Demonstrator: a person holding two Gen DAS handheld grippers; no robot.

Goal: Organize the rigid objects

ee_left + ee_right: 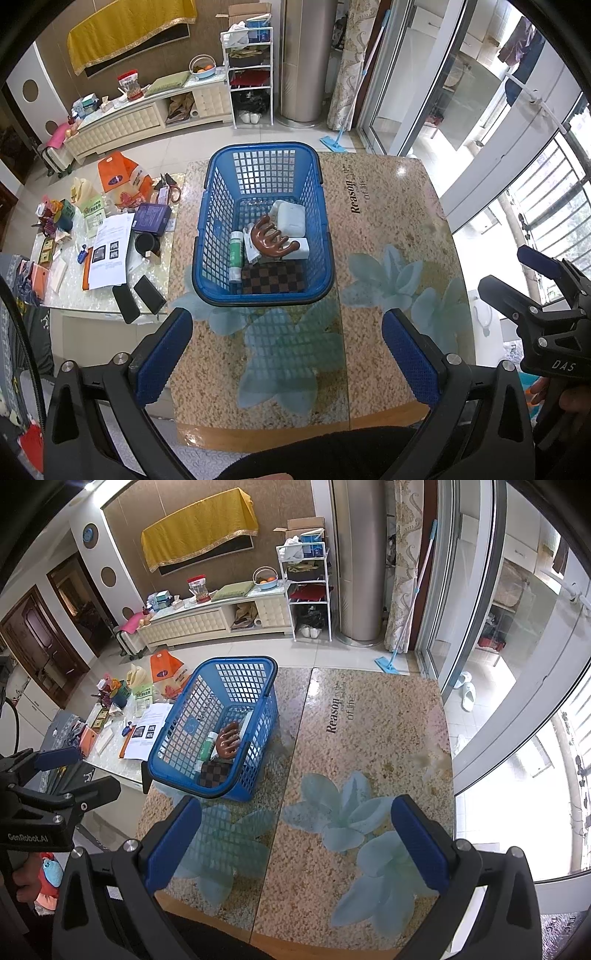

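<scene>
A blue plastic basket [221, 184] stands on the patterned glass table [388, 236]. Inside lie a brown wooden claw-shaped massager [271, 238], a white box [291, 220], a green-and-white tube [235, 256] and a checkered wallet [275, 277]. The basket also shows in the right wrist view [184, 716], at the table's left. My left gripper [288, 354] is open and empty, just short of the basket's near rim. My right gripper [295, 842] is open and empty above the table's flower print, right of the basket. Each gripper shows at the edge of the other's view.
A lower side table [110, 291] to the left holds papers, phones, a mug, boxes and scissors. A white TV cabinet [147, 118] and shelf rack [249, 74] stand at the far wall. Glass sliding doors [461, 92] are on the right.
</scene>
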